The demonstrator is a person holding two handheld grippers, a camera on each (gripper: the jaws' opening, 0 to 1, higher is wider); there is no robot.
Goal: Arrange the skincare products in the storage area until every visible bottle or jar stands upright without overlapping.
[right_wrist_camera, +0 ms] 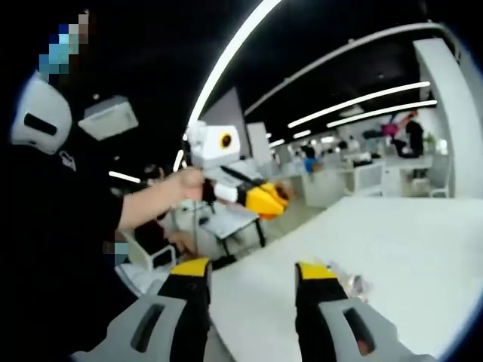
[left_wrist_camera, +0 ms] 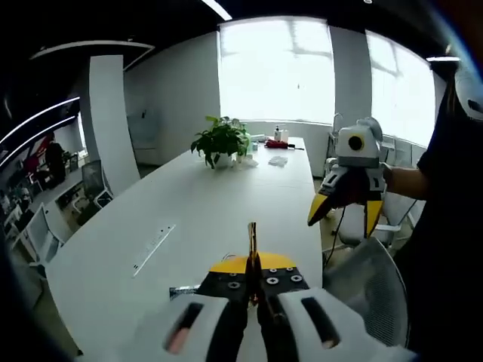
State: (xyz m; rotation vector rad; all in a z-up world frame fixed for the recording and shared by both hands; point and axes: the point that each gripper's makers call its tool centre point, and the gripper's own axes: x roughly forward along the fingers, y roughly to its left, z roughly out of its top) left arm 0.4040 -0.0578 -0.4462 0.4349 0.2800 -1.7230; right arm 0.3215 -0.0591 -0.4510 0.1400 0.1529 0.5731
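Long white table (left_wrist_camera: 204,204): landmark, bare near end; nothing staged for sorting here.
Potted plant (left_wrist_camera: 220,141) toward table's far end; beyond it small bottles (left_wrist_camera: 279,133) plus red item (left_wrist_camera: 276,143), too small to identify. Likely the skincare products, well apart from both tools.
White chair (left_wrist_camera: 373,283) at table's right edge.
Right gripper (right_wrist_camera: 249,280): jaws well apart, holding nothing, raised off table beside edge, idle, probably awaiting approach.
Left gripper (left_wrist_camera: 253,241): jaws pressed together, nothing between, above near end.
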